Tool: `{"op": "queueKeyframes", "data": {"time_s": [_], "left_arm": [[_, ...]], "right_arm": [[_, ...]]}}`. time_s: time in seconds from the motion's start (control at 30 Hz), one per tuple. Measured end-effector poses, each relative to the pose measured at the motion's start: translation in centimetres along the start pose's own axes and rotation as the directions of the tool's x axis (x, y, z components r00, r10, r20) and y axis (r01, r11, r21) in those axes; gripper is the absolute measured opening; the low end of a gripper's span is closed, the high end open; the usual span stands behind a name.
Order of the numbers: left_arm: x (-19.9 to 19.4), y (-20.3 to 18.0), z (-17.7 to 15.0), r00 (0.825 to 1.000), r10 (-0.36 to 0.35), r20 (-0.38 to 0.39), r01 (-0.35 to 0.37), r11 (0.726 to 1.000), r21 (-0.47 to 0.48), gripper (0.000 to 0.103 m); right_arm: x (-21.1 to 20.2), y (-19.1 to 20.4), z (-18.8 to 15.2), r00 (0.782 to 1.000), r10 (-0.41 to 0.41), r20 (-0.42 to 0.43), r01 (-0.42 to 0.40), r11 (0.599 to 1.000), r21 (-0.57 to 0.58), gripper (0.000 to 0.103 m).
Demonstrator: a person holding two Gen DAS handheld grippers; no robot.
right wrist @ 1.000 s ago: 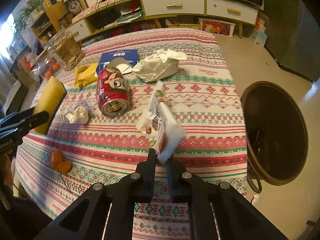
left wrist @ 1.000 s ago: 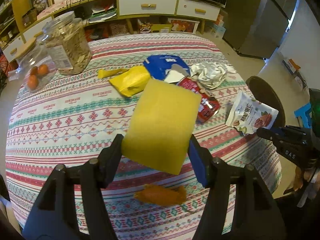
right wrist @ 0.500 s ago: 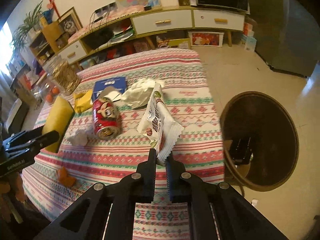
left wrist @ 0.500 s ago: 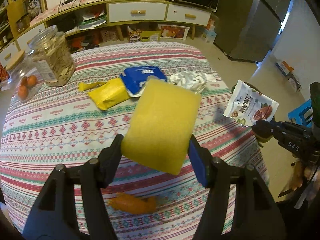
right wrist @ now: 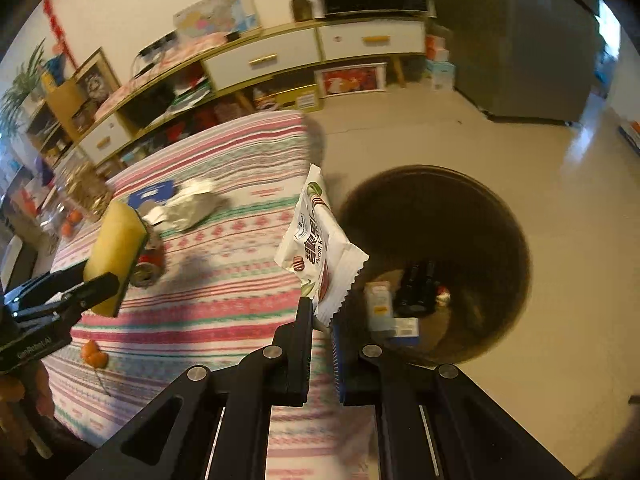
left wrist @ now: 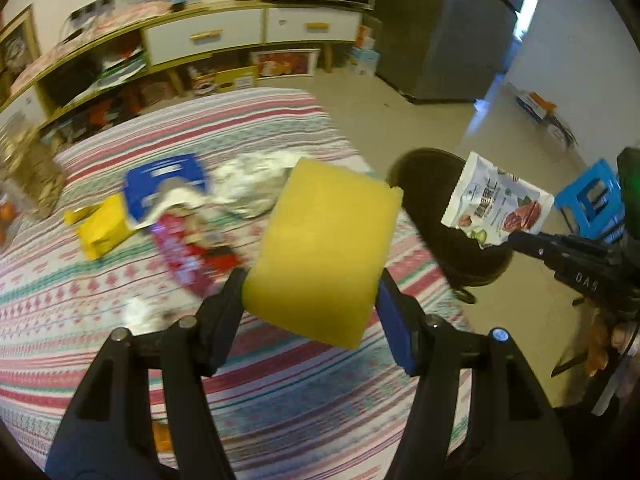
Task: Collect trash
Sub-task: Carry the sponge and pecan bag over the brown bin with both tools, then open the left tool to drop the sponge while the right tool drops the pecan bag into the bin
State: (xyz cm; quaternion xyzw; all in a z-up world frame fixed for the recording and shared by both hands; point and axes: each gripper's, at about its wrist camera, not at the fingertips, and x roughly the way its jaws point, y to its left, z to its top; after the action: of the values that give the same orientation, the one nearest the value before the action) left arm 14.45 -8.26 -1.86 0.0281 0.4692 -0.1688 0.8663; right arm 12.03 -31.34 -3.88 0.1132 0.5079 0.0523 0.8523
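The bench [left wrist: 120, 320] wears a cloth striped in pink, green and white, and stands in a living room with a long low cabinet [right wrist: 280, 56] of white drawers along the far wall, a dark refrigerator [left wrist: 448, 32] to the right and a pale glossy floor [right wrist: 520, 152]. Ahead of the left claw [left wrist: 310, 292] on the cloth lie a blue packet [left wrist: 164, 180], a yellow wrapper [left wrist: 100, 232], a red can [left wrist: 180, 248] on its side and a crumpled silver wrapper [left wrist: 248, 184]. The left claw is clamped on a yellow sponge [left wrist: 324, 248], its jaws pressing both sides. The right claw [right wrist: 322, 320] is pinched together on the lower edge of a white snack packet [right wrist: 320, 240], which stands up from the tips. Just right of and below the right claw sits a round dark bin [right wrist: 480, 208] on the floor, with boxes and a dark object inside. Compared with a second ago, both claws have swung rightward off the middle of the bench: the snack packet, then over the cloth, now hangs at the bench edge beside the bin's rim, and the bin fills far more of the right wrist view. Both grips are unchanged.
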Motion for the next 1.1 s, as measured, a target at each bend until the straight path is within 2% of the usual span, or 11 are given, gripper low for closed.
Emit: {"op": "queueKeyframes", "data": {"time_s": [0.17,0.33,0.53,0.73,0.83,0.9,0.97,1.1], "left_arm": [[2.0,-5.2,0.5,0.999,-0.03,-0.017,0.031,0.996,0.084,0.065],[4.9,-9.4,1.9,0.996,-0.073,-0.049,0.077,0.993,0.091,0.065],[7.5,-12.4,3.0,0.995,-0.083,-0.058,0.089,0.99,0.109,0.065],[8.7,-13.4,3.9,0.992,-0.119,-0.029,0.121,0.988,0.1,0.065],[9.3,-13.4,4.0,0.989,-0.14,-0.038,0.143,0.986,0.088,0.068],[9.0,-13.0,4.0,0.988,-0.152,-0.032,0.154,0.986,0.065,0.078],[8.4,-12.5,4.0,0.988,-0.153,-0.007,0.153,0.987,0.051,0.084],[7.7,-11.8,4.0,0.991,-0.135,-0.003,0.135,0.989,0.056,0.084]], "right_arm": [[-1.2,-4.3,-0.5,1.0,-0.029,0.011,0.028,0.998,0.06,0.01],[-1.4,-8.1,-1.5,0.998,-0.06,-0.003,0.06,0.993,0.105,0.01],[-1.1,-10.2,-2.1,0.997,-0.072,-0.029,0.075,0.99,0.123,0.01],[-0.5,-11.2,-1.6,0.996,-0.076,-0.041,0.08,0.99,0.117,0.01],[-0.4,-11.5,-1.3,0.996,-0.077,-0.043,0.082,0.989,0.126,0.01],[-0.2,-11.9,-1.0,0.996,-0.08,-0.043,0.085,0.988,0.131,0.01],[0.0,-11.9,-0.9,0.996,-0.083,-0.044,0.088,0.987,0.133,0.01],[0.5,-11.7,-1.0,0.994,-0.092,-0.056,0.099,0.987,0.13,0.01]]}}
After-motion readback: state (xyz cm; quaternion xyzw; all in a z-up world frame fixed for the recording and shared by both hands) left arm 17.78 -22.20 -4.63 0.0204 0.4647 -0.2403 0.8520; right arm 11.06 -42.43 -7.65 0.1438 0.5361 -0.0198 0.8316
